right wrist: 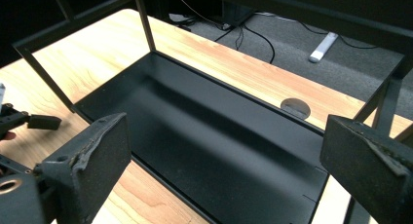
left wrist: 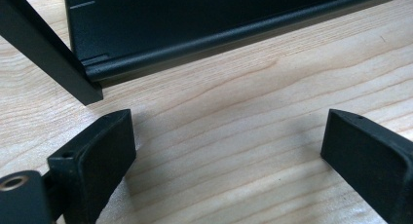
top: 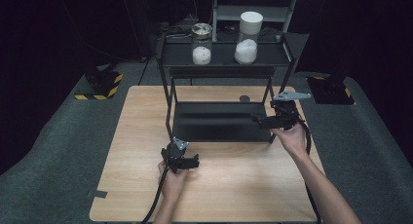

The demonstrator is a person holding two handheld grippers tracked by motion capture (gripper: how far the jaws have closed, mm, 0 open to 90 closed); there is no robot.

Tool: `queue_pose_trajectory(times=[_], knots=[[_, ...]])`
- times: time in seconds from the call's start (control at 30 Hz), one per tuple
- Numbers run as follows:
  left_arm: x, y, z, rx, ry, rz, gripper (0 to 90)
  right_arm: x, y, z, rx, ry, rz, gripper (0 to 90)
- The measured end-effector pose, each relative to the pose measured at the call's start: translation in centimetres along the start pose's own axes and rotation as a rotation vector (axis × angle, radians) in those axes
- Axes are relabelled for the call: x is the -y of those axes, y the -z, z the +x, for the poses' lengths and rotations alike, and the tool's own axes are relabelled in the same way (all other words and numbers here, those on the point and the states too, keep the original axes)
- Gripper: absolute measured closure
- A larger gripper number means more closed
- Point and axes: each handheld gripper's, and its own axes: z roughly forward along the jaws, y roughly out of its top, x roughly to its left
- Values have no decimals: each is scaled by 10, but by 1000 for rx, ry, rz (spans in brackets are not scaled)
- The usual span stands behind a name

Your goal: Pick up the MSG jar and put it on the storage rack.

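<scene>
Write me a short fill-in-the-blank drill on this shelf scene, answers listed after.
1. The two jars stand on the rack's ____ shelf.
2. The jar with the white lid stands to the ____ of the metal-lidded one, seen from the high view.
3. The left gripper has its jaws ____ over the wooden table.

Answers: top; right; open

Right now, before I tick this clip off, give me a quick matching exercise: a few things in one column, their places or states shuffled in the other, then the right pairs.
Things:
1. jar with white lid
2. jar with metal lid
3. left gripper
4. right gripper

Places or states:
A. open, at the shelf's right front leg
B. top shelf, left of the other jar
C. open, over bare wood near the shelf's left front leg
D. top shelf, right of the other jar

Pairs: 1-D, 2-B, 3-C, 4-A
</scene>
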Motion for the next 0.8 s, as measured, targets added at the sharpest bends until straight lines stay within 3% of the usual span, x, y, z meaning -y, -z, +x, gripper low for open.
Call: queue_pose_trajectory(times=[0.53, 0.8], knots=[[0, 0, 0, 0, 0, 0, 57, 13, -31, 13, -48, 5, 41, 43], [0, 0, 0, 0, 0, 0, 57, 22, -44, 17, -39, 1, 83, 44]])
